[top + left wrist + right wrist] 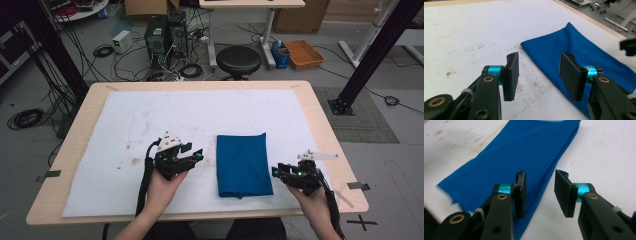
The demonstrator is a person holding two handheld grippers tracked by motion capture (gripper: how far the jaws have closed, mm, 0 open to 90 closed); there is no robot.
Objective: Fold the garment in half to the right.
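Folded blue cloth (243,164) flat between left tool (199,156), right tool (275,172), both apart.

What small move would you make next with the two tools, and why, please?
Probably draw both hands back from the cloth. It lies folded flat on the white mat. The left tool and the right tool sit on either side of it, jaws open with nothing between them, so the fold looks finished.

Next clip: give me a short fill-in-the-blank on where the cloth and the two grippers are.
1. The folded cloth is ____ in colour.
2. It lies on the white mat, ____ the left gripper and the right gripper.
3. Both grippers have ____ jaws, with nothing gripped.

Missing words: blue; between; open
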